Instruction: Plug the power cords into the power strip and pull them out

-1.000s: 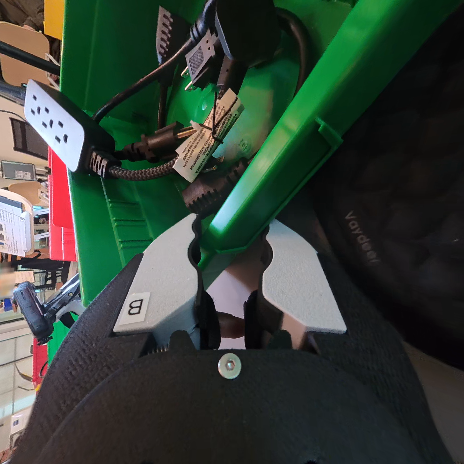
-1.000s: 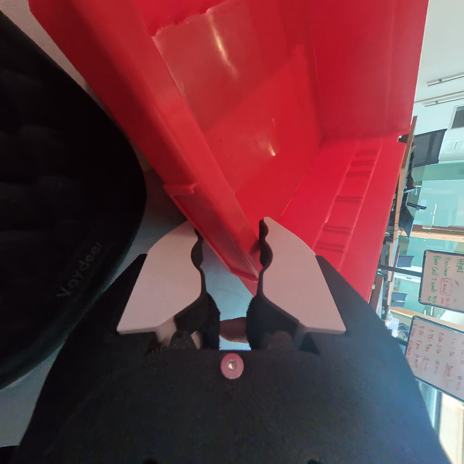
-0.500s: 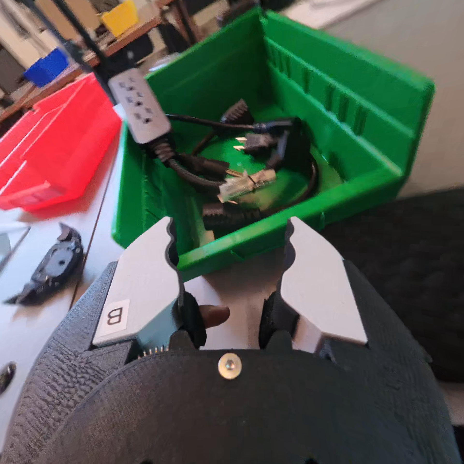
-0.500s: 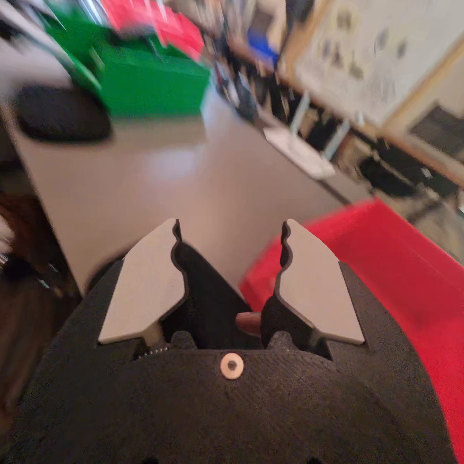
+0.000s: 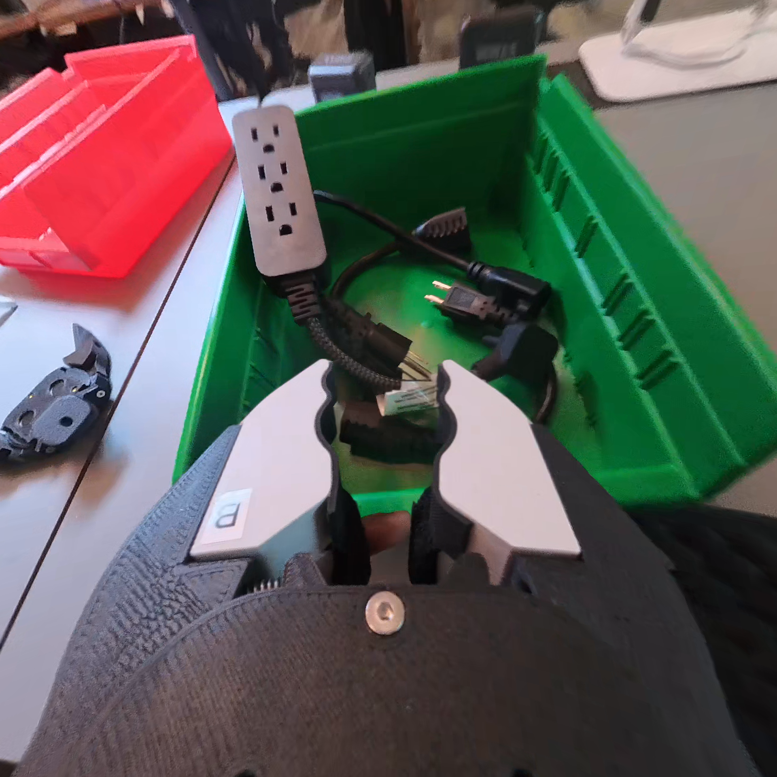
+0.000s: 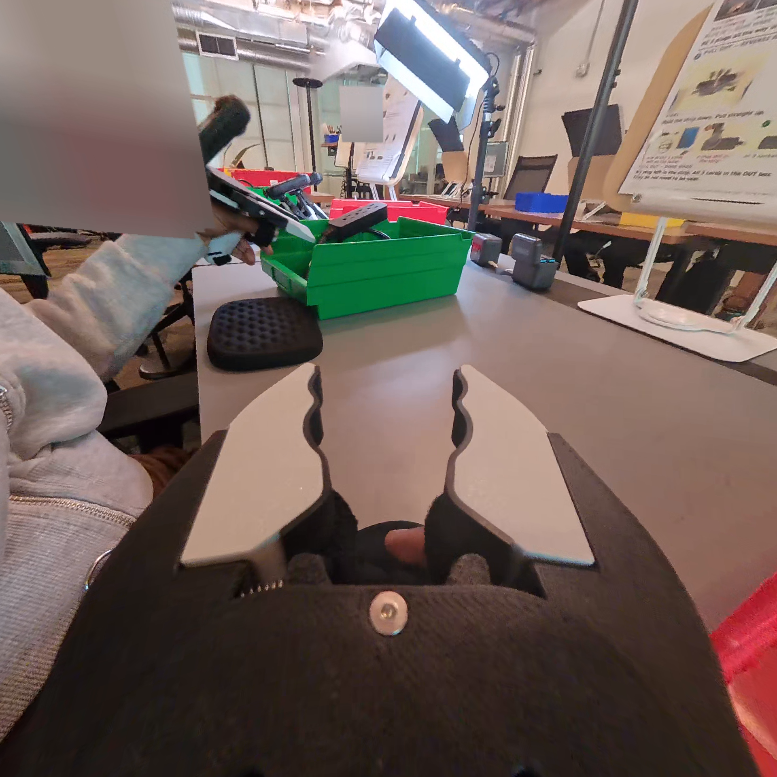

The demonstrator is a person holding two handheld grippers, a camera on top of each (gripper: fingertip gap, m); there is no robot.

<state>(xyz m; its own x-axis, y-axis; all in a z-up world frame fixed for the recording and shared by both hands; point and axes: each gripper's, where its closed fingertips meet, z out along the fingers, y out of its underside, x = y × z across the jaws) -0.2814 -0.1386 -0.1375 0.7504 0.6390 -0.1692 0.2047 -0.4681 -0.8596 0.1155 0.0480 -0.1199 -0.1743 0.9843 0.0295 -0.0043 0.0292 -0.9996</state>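
Note:
A grey power strip (image 5: 277, 189) with a braided cable leans on the left wall of the green bin (image 5: 630, 294). Several black power cords lie loose in the bin, one plug (image 5: 462, 300) with its prongs bare, another (image 5: 378, 340) by the strip's cable. None is in the strip. My left gripper (image 5: 383, 370) is open and empty over the bin's near end. My right gripper (image 6: 387, 372) is open and empty above the grey table, far from the bin (image 6: 378, 273). The right wrist view also shows the left gripper (image 6: 294, 227) and the strip (image 6: 357, 216).
A red bin (image 5: 105, 168) stands left of the green one; its edge shows by my right gripper (image 6: 748, 630). A black pad (image 6: 262, 332) lies before the green bin. A loose black gripper part (image 5: 54, 403), grey boxes (image 6: 532, 260) and a white sign stand (image 6: 672, 323) are on the table. My right fingertips sit around 45 cm from my left ones. The right gripper is farther from the plug (image 5: 462, 300), some 45 cm, than the left, some 11 cm.
A second ago my left gripper straddled the green bin's rim and my right the red bin's rim. Both have come off; the left now hangs over the green bin, the right faces across the table.

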